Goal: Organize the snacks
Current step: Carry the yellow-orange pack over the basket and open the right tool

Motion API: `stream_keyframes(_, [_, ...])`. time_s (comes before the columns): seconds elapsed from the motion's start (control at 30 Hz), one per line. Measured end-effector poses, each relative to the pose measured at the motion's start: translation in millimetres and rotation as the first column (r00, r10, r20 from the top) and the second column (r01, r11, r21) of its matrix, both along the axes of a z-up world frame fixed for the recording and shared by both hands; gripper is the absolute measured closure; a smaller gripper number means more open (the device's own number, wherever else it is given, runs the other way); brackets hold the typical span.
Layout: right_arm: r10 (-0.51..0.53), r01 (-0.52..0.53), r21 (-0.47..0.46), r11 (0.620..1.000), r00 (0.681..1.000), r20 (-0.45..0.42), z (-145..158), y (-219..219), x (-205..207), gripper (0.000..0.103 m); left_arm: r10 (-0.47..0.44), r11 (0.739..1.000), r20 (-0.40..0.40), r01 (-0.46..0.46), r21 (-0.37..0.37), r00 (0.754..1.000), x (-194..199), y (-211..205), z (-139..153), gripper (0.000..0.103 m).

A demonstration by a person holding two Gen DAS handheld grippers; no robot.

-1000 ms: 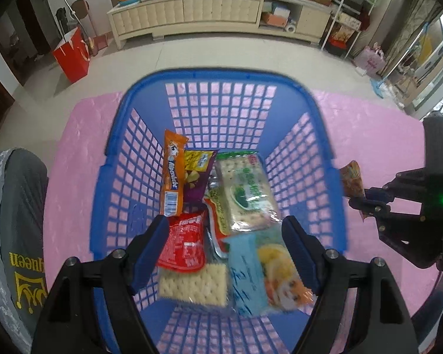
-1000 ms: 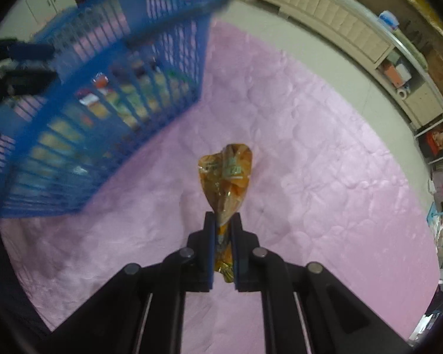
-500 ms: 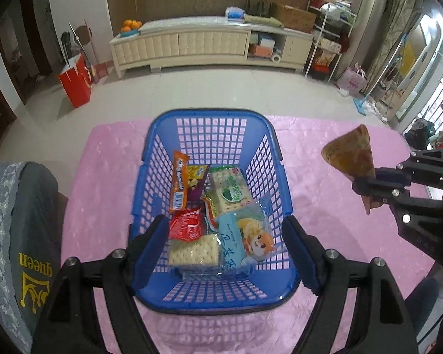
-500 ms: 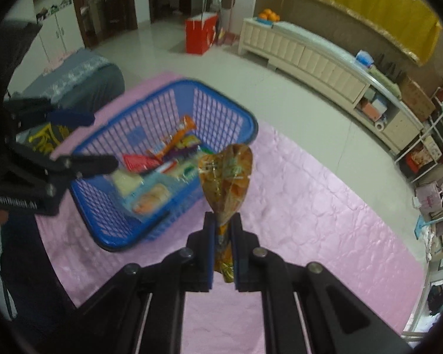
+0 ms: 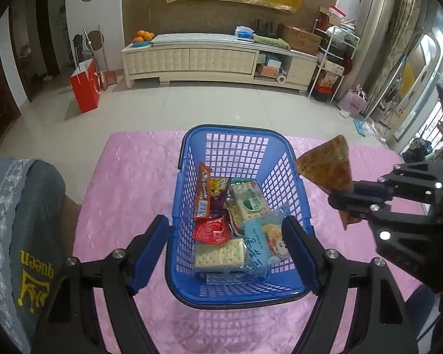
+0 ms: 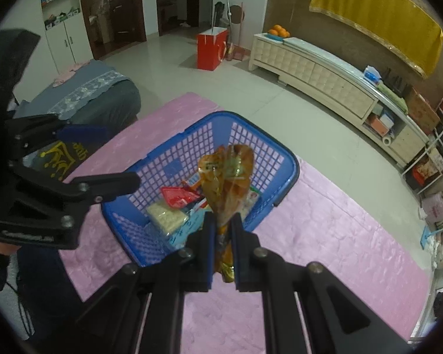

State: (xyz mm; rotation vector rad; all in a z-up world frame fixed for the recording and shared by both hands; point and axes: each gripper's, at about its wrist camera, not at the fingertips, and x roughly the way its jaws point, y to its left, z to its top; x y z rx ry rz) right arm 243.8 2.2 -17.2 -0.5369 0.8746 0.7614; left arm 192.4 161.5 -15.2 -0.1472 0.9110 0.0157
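Observation:
A blue plastic basket (image 5: 192, 159) (image 6: 292, 174) stands on the pink tablecloth and holds several snack packets: an orange bar (image 5: 203, 194), a red packet (image 5: 212, 230), crackers (image 5: 218, 255), a green biscuit pack (image 5: 249, 203). My right gripper (image 6: 222, 221) (image 5: 344, 197) is shut on an orange-brown snack bag (image 6: 227, 177) (image 5: 327, 168), held in the air just right of the basket's rim. My left gripper (image 5: 224, 244) is open and empty, above the basket's near end; it also shows in the right wrist view (image 6: 115, 159).
The pink cloth (image 5: 127, 177) (image 6: 339, 236) covers the table. A grey cushioned chair (image 5: 20, 206) stands at the table's left edge. Beyond are tiled floor, a red bag (image 5: 84, 88) and a long cream cabinet (image 5: 215, 59).
Both grippers have risen and pulled back, so the basket looks smaller. My right gripper carried the snack bag from low over the cloth up beside the basket's right rim.

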Motion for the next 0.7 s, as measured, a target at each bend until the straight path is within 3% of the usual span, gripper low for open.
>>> stream_keyframes(0.23, [-0.024, 0.024, 0.002, 1.000, 0.999, -0.047, -20.4, 17.7, 15.6, 0.089, 0.016, 1.000, -0.015, -0.016, -0.006, 1.000, 9.6, 15.7, -15.6, 0.026])
stream_keyframes(0.6, [-0.058, 0.055, -0.053, 0.997, 0.997, -0.048, -47.3, 34.1, 34.7, 0.089, 0.039, 0.999, -0.040, -0.039, -0.013, 0.998, 18.8, 27.9, -35.7, 0.026])
stream_keyframes(0.67, [-0.056, 0.053, -0.052, 0.997, 0.997, -0.047, -48.6, 35.5, 34.9, 0.086, 0.039, 0.999, -0.045, -0.039, -0.010, 0.998, 18.8, 27.1, -37.9, 0.026])
stream_keyframes(0.7, [-0.059, 0.057, -0.059, 0.997, 0.998, -0.028, -48.9, 36.8, 34.7, 0.078, 0.038, 0.999, -0.046, -0.039, -0.010, 0.998, 18.3, 26.5, -38.2, 0.026])
